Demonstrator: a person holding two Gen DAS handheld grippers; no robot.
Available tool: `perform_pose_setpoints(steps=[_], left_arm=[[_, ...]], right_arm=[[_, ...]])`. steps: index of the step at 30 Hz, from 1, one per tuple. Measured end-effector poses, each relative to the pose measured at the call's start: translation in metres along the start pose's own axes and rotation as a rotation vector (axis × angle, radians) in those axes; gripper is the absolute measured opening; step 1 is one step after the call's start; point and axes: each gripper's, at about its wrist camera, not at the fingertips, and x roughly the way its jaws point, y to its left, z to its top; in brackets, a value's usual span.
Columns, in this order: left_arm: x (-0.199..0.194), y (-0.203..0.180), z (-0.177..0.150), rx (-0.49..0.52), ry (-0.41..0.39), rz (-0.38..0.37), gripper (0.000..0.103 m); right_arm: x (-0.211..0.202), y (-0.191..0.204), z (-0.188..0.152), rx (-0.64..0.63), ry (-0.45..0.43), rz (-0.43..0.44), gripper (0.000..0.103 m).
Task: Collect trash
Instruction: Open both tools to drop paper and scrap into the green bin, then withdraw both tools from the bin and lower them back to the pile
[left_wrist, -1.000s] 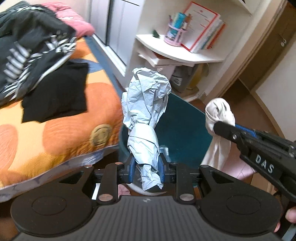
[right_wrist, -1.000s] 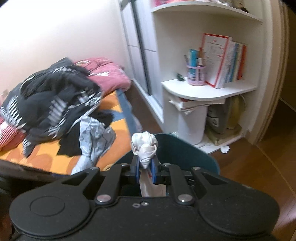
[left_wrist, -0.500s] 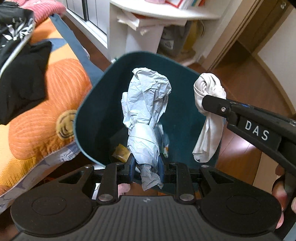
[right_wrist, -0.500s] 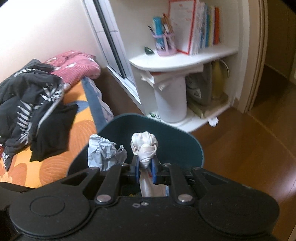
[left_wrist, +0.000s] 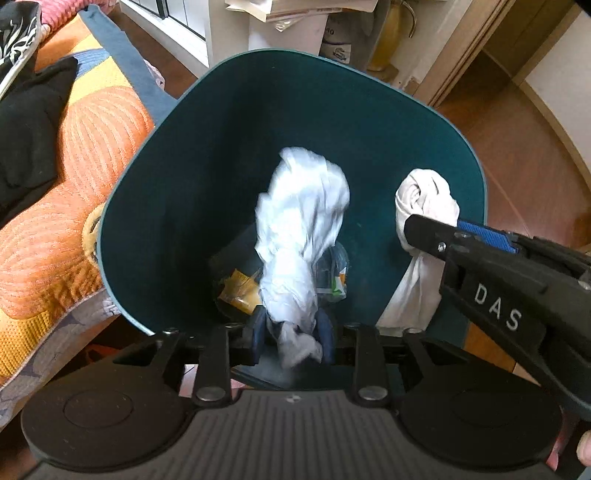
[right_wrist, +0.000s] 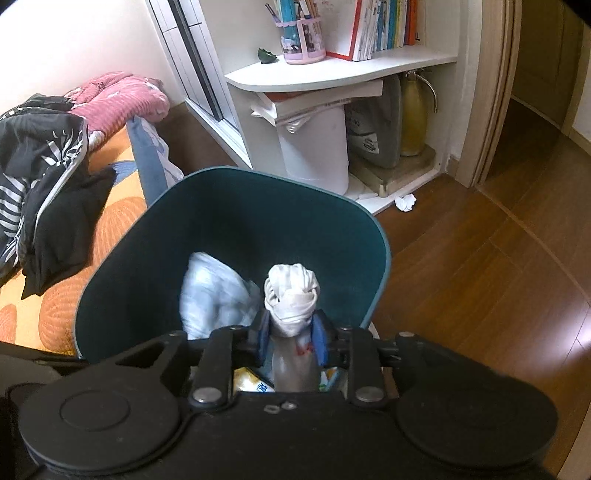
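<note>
Trash is now over the open mouth of the teal bin (left_wrist: 155, 206) in both views; a second ago the bin lay farther off, below the bed edge. The left hand-held gripper (left_wrist: 293, 332) has just been opening, its pads loosening around the blurred pale crumpled bag (left_wrist: 299, 229). The right hand-held gripper (right_wrist: 291, 338) has just been opening too, the knotted white bag (right_wrist: 291, 291) between its jaws. Both pieces look set to drop among the wrappers (left_wrist: 240, 291) inside.
</note>
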Motion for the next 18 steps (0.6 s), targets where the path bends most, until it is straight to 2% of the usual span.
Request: perform_pose_setpoints(steps=[1, 3, 4, 6, 18], left_arm=[[-0.001, 0.001, 0.0, -0.004, -0.005, -0.002, 0.047], [-0.006, -0.001, 0.0, 0.002, -0.026, 0.006, 0.063], [-0.008, -0.002, -0.001, 0.008, -0.036, 0.009, 0.067], [-0.013, -0.002, -0.002, 0.013, -0.045, 0.01, 0.067], [-0.067, 0.016, -0.026, -0.017, -0.138, -0.035, 0.067]], right_arm=[[-0.001, -0.001, 0.0, 0.007, 0.001, 0.004, 0.027], [-0.003, -0.003, 0.001, 0.019, 0.002, 0.014, 0.029], [-0.005, -0.004, 0.0, 0.017, 0.0, 0.016, 0.031], [-0.01, -0.004, 0.0, 0.013, -0.006, 0.015, 0.037], [-0.057, 0.011, -0.002, -0.051, -0.043, 0.066, 0.041]])
